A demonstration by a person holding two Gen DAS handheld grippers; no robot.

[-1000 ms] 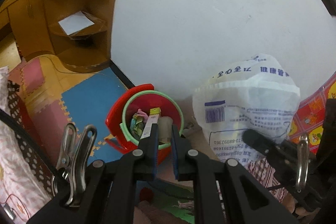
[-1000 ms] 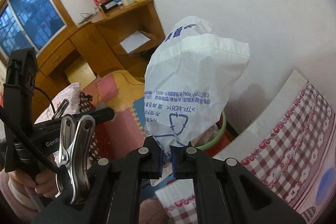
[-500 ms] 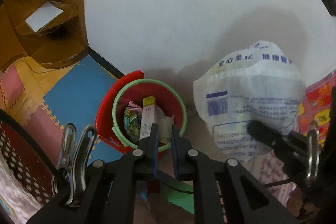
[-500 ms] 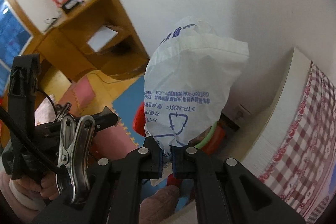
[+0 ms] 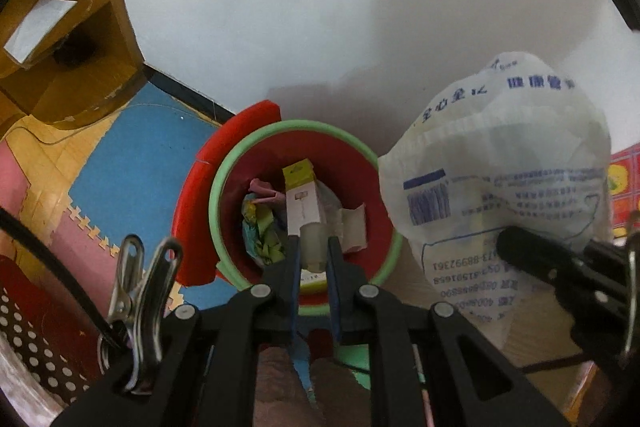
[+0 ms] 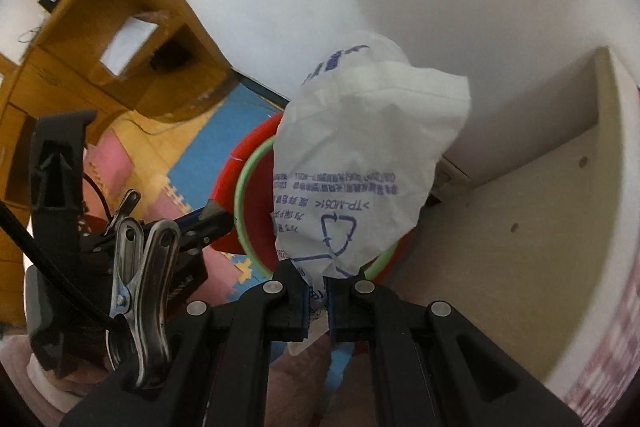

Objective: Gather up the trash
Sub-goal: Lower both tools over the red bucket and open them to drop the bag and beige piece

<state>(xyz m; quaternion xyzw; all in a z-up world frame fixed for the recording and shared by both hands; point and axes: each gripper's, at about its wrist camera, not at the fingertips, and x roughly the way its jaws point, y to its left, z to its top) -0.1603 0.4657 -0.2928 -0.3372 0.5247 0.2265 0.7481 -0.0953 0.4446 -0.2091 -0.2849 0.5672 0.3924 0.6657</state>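
Hanging over the red bin (image 5: pixel 304 163), both tools point steeply down. The right tool (image 6: pixel 318 301) is clamped on the crumpled neck of a white plastic bag (image 6: pixel 360 155), which balloons up from the pads and hides part of the bin's mouth in that view. The left tool (image 5: pixel 311 259) has its jaws nearly together; a pale carton (image 5: pixel 304 207) shows right at its tips, but whether it is pinched or merely lying in the bin beyond, I cannot tell.

The bag looks like the weak point. Thin, slick film held only at a twisted neck could slip out of the pads, or billow across the opening and block the reach into the bin. The bin also stands tight against the wall and close to the bed frame (image 6: pixel 560 227), so a sideways nudge could tip it.

The bin is smooth, round, hard plastic with a pale green rim (image 5: pixel 224 163) and a red flap behind it. Inside lie a boxy cardboard carton, crinkled wrappers (image 5: pixel 260 231) and crumpled paper. Foam puzzle mats (image 5: pixel 132 163) cover the floor.
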